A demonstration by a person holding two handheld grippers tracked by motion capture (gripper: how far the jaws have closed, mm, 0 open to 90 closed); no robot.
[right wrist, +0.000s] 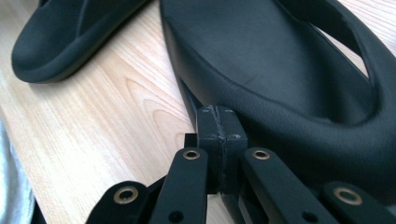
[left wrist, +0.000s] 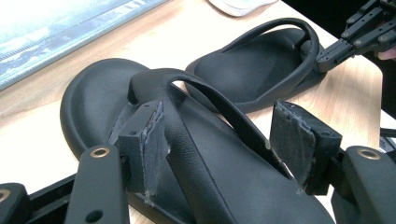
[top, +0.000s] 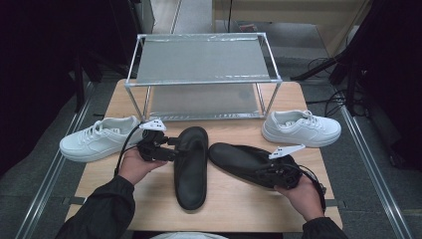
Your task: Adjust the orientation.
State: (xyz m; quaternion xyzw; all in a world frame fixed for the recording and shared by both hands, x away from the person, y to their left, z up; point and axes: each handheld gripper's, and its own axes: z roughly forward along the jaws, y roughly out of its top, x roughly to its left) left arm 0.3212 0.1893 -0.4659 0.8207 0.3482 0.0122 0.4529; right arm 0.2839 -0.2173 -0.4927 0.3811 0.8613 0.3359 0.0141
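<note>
- The left tongs (top: pixel 171 149) stand spread around the strap of the left black sandal (top: pixel 190 167), which lies lengthwise mid-counter (top: pixel 229 206); one pad (left wrist: pixel 152 140) sits beside the strap, not yet biting. If they close off-centre, the soft strap may fold and slip out.
- The right black sandal (top: pixel 239 162) lies angled just beside it. The right tongs (right wrist: pixel 219 123) look pressed together at its edge; whether they pinch any rubber I cannot tell. A thin bite would likely let the sandal drop or swing into its neighbour.

Lab: cables (top: pixel 332 102) on floor, dark stands (top: pixel 356 69), test table (top: pixel 239 199).
</note>
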